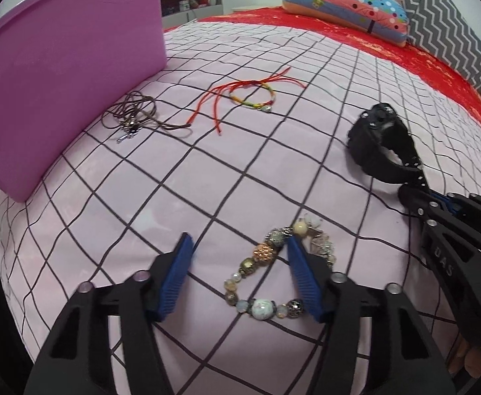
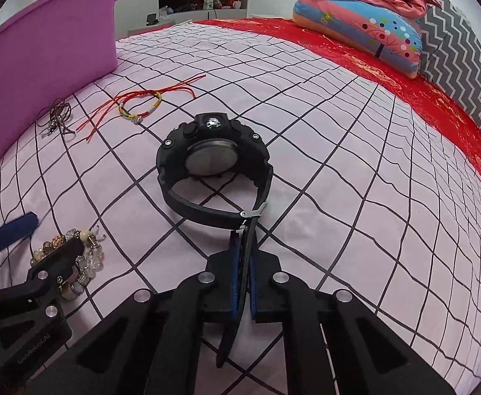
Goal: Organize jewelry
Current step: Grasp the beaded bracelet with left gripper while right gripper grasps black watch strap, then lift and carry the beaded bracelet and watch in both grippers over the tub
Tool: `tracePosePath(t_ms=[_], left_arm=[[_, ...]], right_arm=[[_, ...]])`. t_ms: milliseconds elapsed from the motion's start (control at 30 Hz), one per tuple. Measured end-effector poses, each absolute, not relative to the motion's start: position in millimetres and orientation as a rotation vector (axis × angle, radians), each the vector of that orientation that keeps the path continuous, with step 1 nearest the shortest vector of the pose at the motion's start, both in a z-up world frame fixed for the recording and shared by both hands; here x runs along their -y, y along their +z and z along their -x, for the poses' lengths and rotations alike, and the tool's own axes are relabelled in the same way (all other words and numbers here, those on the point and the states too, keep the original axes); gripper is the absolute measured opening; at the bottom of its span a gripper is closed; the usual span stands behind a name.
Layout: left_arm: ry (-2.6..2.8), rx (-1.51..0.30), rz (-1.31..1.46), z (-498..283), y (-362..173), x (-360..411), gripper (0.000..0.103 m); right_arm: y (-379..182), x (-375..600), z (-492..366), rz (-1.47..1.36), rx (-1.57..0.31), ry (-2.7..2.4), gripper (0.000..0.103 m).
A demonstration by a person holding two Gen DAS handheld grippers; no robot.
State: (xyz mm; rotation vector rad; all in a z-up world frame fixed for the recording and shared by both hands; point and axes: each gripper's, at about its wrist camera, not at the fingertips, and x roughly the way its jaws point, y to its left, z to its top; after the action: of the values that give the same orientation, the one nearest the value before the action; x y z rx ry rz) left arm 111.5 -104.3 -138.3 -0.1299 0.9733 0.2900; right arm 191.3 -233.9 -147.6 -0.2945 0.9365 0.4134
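1. A purple tub (image 1: 66, 75) stands at the far left on the pink checked bedspread (image 1: 207, 181).
2. Just beside it lies a brown cord necklace (image 1: 135, 115), loosely coiled, with a small silver pendant.
3. Next lies a woven bracelet (image 1: 253, 95) in yellow, green and red, its long red strings trailing away.
4. Nearer, the left gripper (image 1: 238, 250) has its blue pads apart over a bead bracelet (image 1: 263, 283): gold, marbled white, clear and bronze beads in a ring. One pad rests on the bedspread, the other presses across the beads; nothing is pinched.
5. To the right, the right gripper (image 2: 244, 240) is clamped on the strap end of a black watch (image 2: 212, 164). The chunky watch lies on the bedspread with its metal back showing, the strap looped and buckled.
6. Pillows (image 2: 359, 33) lie far right.
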Motion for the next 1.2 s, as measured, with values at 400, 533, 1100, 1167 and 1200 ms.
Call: tracePosePath(t_ms=[400, 533, 1100, 1167, 1200], left_arm=[[0.084, -0.992, 0.234, -108, -132, 80, 0.011], [0.032, -1.001, 0.253, -104, -128, 72, 0.011], [-0.127, -0.930, 0.206, -82, -86, 48, 0.011], [-0.140, -0.914, 0.192, -78, -77, 46, 0.011], [-0.148, -0.911, 0.190, -76, -75, 44, 0.011]], right_arm=[[-140, 237, -174, 0.145, -0.940, 0.378, 0.003], [-136, 236, -164, 0.087, -0.937, 0.363, 0.003], [-103, 242, -105, -0.152, -0.878, 0.293, 0.003], [-98, 242, -99, -0.169, -0.869, 0.290, 0.003], [-95, 241, -94, -0.177, -0.864, 0.287, 0.003]])
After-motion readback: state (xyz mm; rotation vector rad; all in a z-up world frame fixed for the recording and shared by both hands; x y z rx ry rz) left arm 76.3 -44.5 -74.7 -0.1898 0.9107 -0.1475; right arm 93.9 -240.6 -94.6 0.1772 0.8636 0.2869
